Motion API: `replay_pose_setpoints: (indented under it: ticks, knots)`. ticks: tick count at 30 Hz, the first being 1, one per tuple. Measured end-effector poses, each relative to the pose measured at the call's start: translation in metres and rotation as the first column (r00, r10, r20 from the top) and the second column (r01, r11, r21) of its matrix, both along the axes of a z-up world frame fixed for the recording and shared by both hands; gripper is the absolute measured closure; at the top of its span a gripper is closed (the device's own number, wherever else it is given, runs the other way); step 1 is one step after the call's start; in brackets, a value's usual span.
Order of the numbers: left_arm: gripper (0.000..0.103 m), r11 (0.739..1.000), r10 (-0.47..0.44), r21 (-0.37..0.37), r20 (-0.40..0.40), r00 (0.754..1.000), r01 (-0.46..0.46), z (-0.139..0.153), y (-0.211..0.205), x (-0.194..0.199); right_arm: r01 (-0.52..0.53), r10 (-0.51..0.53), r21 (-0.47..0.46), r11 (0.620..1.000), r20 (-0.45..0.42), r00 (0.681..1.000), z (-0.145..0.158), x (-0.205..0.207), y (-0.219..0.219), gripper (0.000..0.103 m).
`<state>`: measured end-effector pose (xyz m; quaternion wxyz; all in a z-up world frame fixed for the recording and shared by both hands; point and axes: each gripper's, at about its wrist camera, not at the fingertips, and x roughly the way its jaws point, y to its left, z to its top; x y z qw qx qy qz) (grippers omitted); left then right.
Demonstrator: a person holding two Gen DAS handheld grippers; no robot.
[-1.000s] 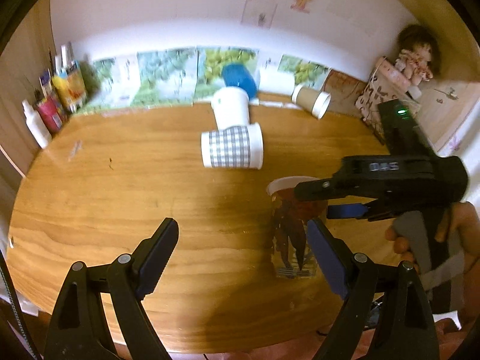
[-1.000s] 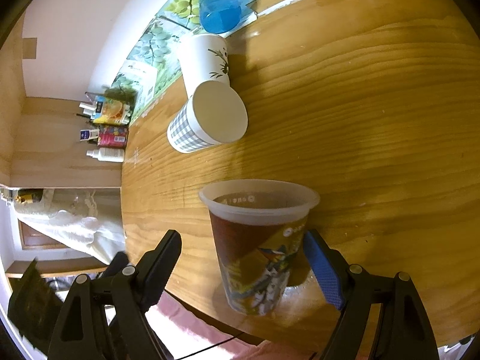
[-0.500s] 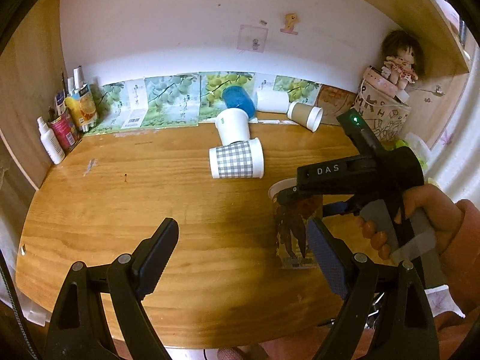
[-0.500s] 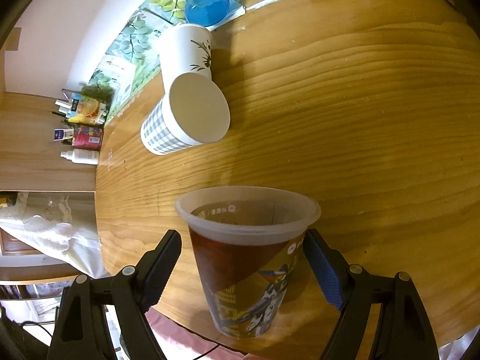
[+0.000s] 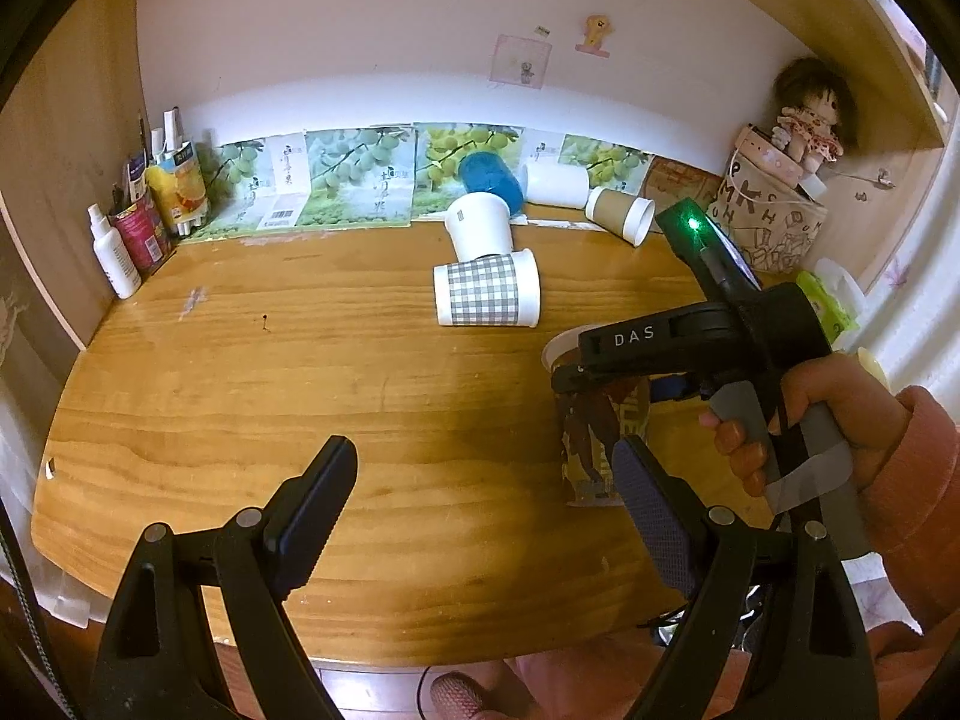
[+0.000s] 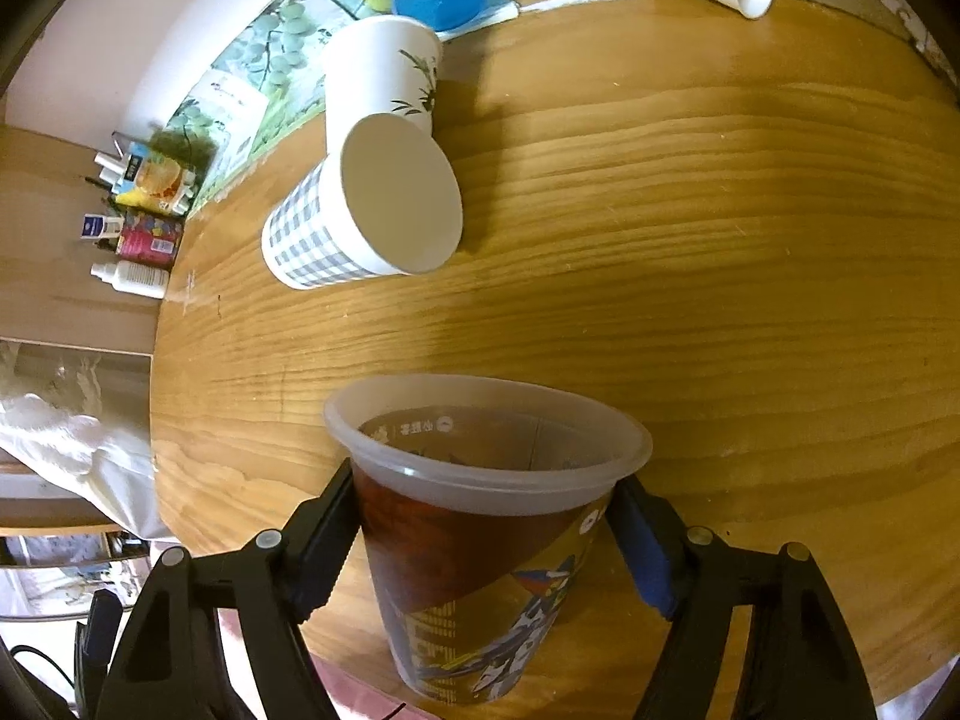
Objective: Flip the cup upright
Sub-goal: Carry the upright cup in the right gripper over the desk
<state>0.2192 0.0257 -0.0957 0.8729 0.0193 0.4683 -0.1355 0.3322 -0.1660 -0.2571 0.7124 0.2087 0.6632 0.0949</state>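
A printed plastic cup [image 6: 480,546] with a brown and yellow wrap stands upright on the wooden table [image 6: 690,240] near its front edge. My right gripper [image 6: 486,540] straddles it just below the rim, and both pads touch its sides. In the left wrist view the cup [image 5: 591,450] stands at the right, partly hidden by the right gripper's body [image 5: 690,342]. My left gripper [image 5: 480,498] is open and empty, above the table's front edge, left of the cup.
A checked paper cup [image 5: 486,298] lies on its side mid-table, with a white cup [image 5: 480,228], a blue cup [image 5: 489,180] and a brown cup [image 5: 621,213] lying behind it. Bottles [image 5: 144,216] stand at the back left. A doll [image 5: 807,120] and a printed bag [image 5: 774,222] are at the back right.
The right gripper has closed in from wide open until its pads touch the upright cup. The left gripper has drawn back and up, still open.
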Motion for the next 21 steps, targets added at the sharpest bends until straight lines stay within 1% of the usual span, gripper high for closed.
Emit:
replay_pose_setpoints:
  ticks: [5,8,11,14,17,21]
  knots:
    - [0.014,1.000,-0.008,0.017,0.002,1.000,0.008,0.000,0.000,-0.006,-0.026,0.027,-0.026,0.999,0.037,0.999,0.002,-0.003,0.005,0.026]
    - [0.014,1.000,-0.010,0.015,0.008,1.000,0.010,0.002,0.002,-0.011,-0.015,0.016,-0.020,1.000,0.048,0.999,0.004,-0.006,0.005,0.027]
    - [0.014,1.000,-0.002,0.018,0.020,1.000,0.001,0.004,0.004,-0.015,-0.006,0.007,-0.011,1.000,0.079,0.997,0.009,-0.011,0.006,0.027]
    - [0.014,1.000,-0.002,0.015,0.024,1.000,0.002,0.005,0.006,-0.019,-0.008,0.012,-0.034,0.999,0.123,0.992,0.017,-0.019,0.008,0.028]
    - [0.014,1.000,-0.006,0.009,0.029,1.000,0.006,0.006,0.009,-0.024,0.010,-0.005,-0.034,0.999,0.163,0.987,0.025,-0.028,0.007,0.028]
    - [0.014,1.000,-0.018,0.002,0.038,0.999,0.018,0.009,0.011,-0.033,0.041,-0.029,-0.049,0.998,0.240,0.970,0.037,-0.041,0.005,0.028]
